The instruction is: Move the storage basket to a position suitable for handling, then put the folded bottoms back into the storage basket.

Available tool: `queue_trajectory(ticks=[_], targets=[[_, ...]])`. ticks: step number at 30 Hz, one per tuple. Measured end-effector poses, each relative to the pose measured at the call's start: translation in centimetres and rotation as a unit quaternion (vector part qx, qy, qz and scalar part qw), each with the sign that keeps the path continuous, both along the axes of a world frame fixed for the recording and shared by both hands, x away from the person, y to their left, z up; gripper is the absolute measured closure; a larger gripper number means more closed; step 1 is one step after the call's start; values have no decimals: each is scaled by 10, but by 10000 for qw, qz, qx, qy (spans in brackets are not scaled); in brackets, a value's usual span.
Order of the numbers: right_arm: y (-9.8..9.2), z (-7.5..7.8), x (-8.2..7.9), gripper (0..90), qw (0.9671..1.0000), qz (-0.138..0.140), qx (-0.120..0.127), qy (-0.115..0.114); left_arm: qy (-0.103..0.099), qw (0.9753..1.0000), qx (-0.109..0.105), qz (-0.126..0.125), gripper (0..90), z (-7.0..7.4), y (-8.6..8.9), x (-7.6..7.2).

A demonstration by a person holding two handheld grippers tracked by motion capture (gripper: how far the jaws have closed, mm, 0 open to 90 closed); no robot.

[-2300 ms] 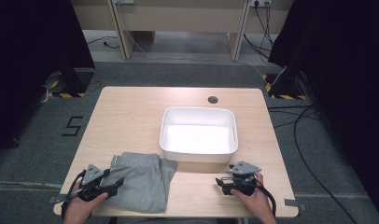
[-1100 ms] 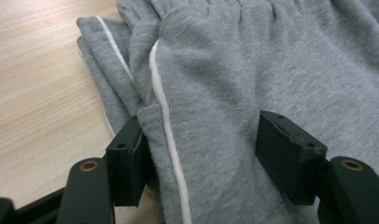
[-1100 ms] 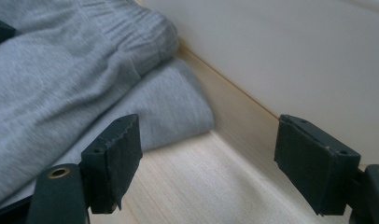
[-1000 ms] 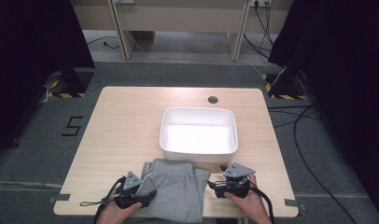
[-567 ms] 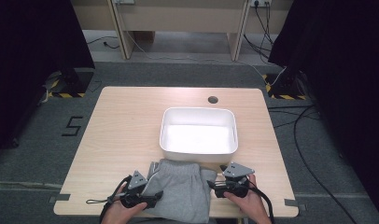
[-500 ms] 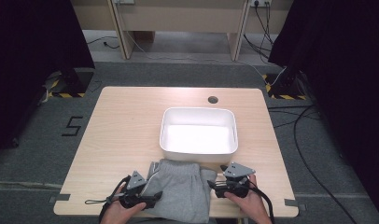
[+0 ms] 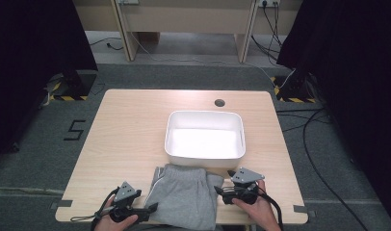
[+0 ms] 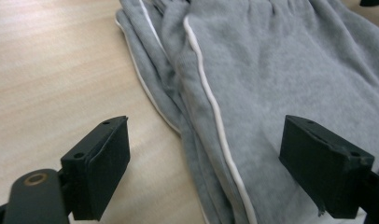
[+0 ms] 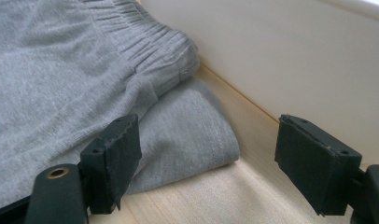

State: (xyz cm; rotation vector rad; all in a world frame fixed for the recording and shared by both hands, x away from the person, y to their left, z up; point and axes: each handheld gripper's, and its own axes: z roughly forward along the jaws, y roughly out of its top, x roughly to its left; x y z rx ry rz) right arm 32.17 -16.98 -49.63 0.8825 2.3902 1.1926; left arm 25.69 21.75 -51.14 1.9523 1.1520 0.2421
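Two grippers, left [image 7: 152,208] and right [image 7: 216,190], fingers spread wide, flanking folded grey fleece shorts [image 7: 184,195] at 6 o'clock of white plastic tub [image 7: 204,115], poised for lifting in.

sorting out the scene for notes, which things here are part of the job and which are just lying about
In the job:
folded grey sweatpants with white side stripe
white rectangular plastic tub
left gripper, open
right gripper, open

Just there:
light wooden table
black cables on the grey floor
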Motion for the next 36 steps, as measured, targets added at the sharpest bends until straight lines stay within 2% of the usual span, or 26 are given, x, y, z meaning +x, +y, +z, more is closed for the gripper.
queue_trajectory(ticks=[2, 5, 8, 12, 16, 19, 21, 24, 27, 30, 33, 36], targets=[[1, 0, 0, 232, 10000, -23, -44, 7, 38, 9999, -83, -56, 154, -3, 0, -1], [1, 0, -1, 231, 10000, -2, -52, -20, 43, 10000, -40, -65, 151, -4, 0, 0], [1, 0, 0, 230, 10000, -6, -53, -1, 43, 9999, -84, -60, 149, -6, -2, 1], [2, 0, -2, 231, 10000, 25, -23, -8, 7, 10000, -22, -34, 146, -7, -5, -1], [3, 1, -2, 223, 10000, 58, 79, -5, -64, 9998, 92, -178, 151, -7, -11, -4], [5, 2, -3, 208, 9999, 78, 132, 13, -178, 9993, 107, -302, 240, -7, -14, -7], [8, 2, -4, 208, 9997, 164, 173, 3, -169, 9993, 71, -332, 294, -7, -14, -8], [14, 1, -5, 196, 9992, 287, 273, 87, -183, 9992, 41, -357, 337, -7, -15, -8], [22, -4, -2, 176, 9992, 263, 205, 207, -245, 9990, 29, -385, 379, -8, -18, -8], [26, -9, 4, 162, 9989, 182, 234, 351, -245, 9986, 18, -471, 397, -8, -18, -6], [33, -12, 10, 162, 9978, 240, 369, 493, -261, 9985, 55, -472, 408, -8, -19, -6], [38, -13, 13, 162, 9975, 284, 395, 506, -285, 9984, 66, -493, 423, -8, -20, -6]])
